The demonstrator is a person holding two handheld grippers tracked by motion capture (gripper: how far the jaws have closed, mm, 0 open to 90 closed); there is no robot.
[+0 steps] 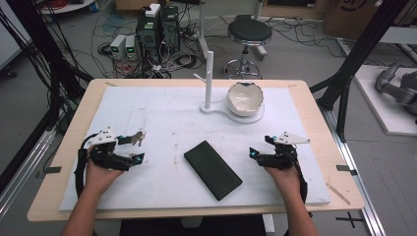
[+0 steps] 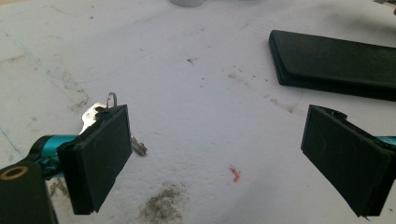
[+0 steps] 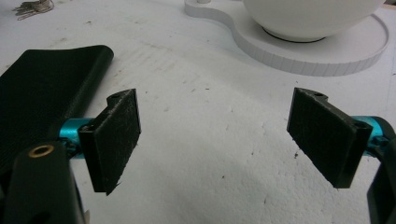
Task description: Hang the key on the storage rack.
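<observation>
Both tools, left [image 1: 132, 149] and right [image 1: 259, 146], spread and empty; keys [image 1: 138, 138] and wallet [image 1: 212, 169] untouched on table [image 1: 162, 118].

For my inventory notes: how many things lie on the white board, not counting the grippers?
3. The bunch of keys lies at the left, beside the left gripper; the black wallet in the middle; the white stand holding the bowl at the far side.

Black wallet [image 1: 213, 169], white bowl [image 1: 245, 98], silver keys [image 1: 138, 138].
</observation>
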